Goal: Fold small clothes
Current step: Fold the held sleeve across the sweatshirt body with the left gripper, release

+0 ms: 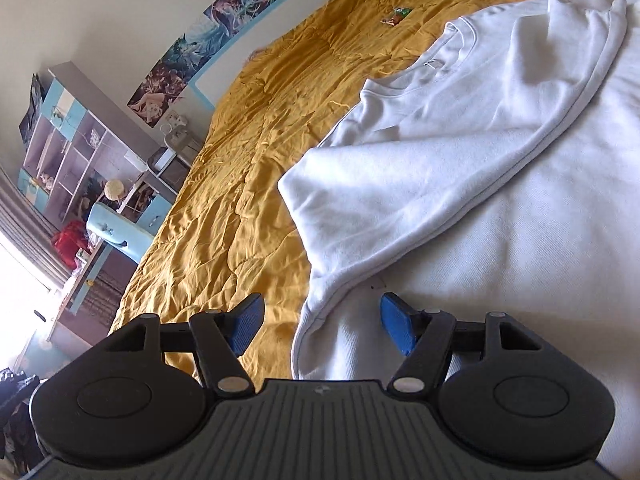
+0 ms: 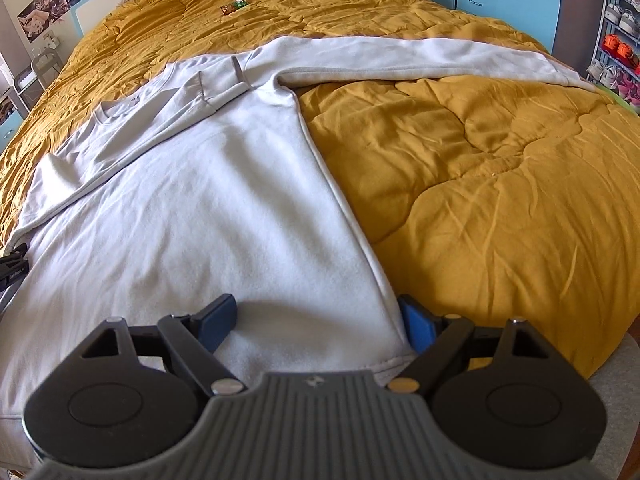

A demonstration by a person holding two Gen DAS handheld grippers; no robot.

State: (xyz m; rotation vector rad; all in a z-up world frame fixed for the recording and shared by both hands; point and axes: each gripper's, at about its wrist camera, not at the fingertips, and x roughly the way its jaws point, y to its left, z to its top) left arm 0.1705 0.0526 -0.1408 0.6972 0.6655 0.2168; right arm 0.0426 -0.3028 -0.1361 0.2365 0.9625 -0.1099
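Left gripper (image 1: 322,326) agape, sweatshirt (image 1: 480,200) hem hidden beneath housing

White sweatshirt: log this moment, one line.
white sweatshirt flat on yellow quilt | one sleeve folded | left gripper open | right gripper open

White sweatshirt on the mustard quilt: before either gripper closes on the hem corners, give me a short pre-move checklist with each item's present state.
1. Left gripper open, jaws straddling the near left edge of the white fleece sweatshirt: ok.
2. Right gripper open, jaws either side of the sweatshirt's near right edge: ok.
3. Left sleeve already folded across the body: ok.
4. Right sleeve folded in: not ok, it lies stretched out over the mustard quilted bedspread.
5. Body panel lying flat: ok, only soft ripples.
6. Fingers catching sweatshirt only, not the quilt beneath: cannot tell.
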